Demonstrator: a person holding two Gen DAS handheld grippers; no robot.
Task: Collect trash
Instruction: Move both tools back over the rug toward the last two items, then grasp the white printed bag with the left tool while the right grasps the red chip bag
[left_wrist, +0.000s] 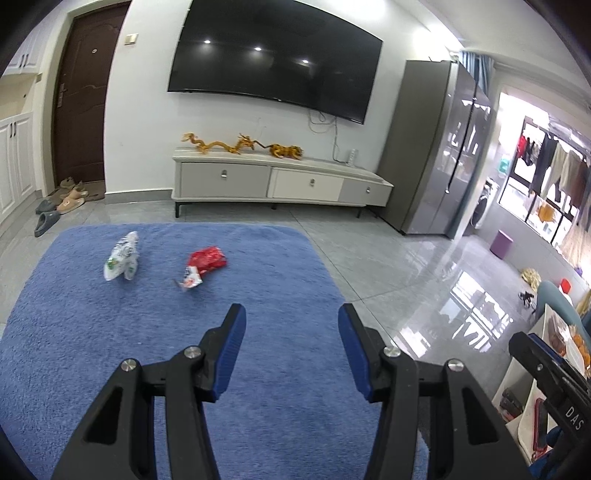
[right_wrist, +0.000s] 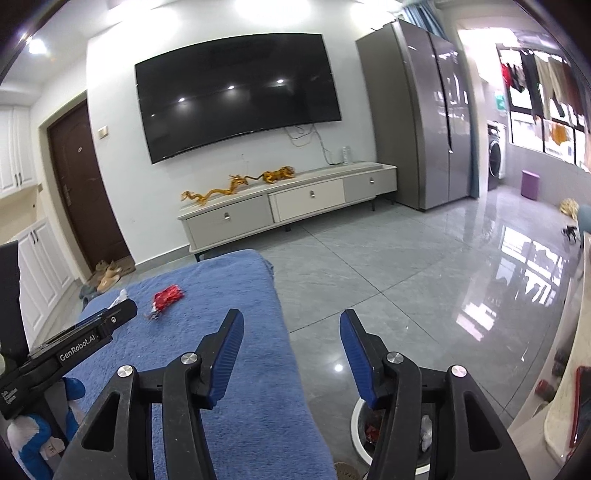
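So both my grippers are empty right now. The left gripper (left_wrist: 291, 319) has its jaws apart with nothing between them, same story with the right gripper (right_wrist: 291, 325).

Going left to right: the white wrapper (left_wrist: 122, 260) lies far left on the blue towel (left_wrist: 110, 369), and the red wrapper (left_wrist: 205, 264) sits just beside it, toward the middle. Both are well ahead of my left fingers. My worry is that the towel is fluffy, so if I come in too low the pads will probably pinch pile along with the wrapper and drag the whole cloth. The wrappers also look crinkly and light, so a sloppy close could flick one off the edge.

Over on the right, the trash bin (right_wrist: 356, 428) stands on the tile floor (right_wrist: 406, 277) below my right gripper, already holding some scraps. The two grippers sit close together, so crossing over risks a bump.
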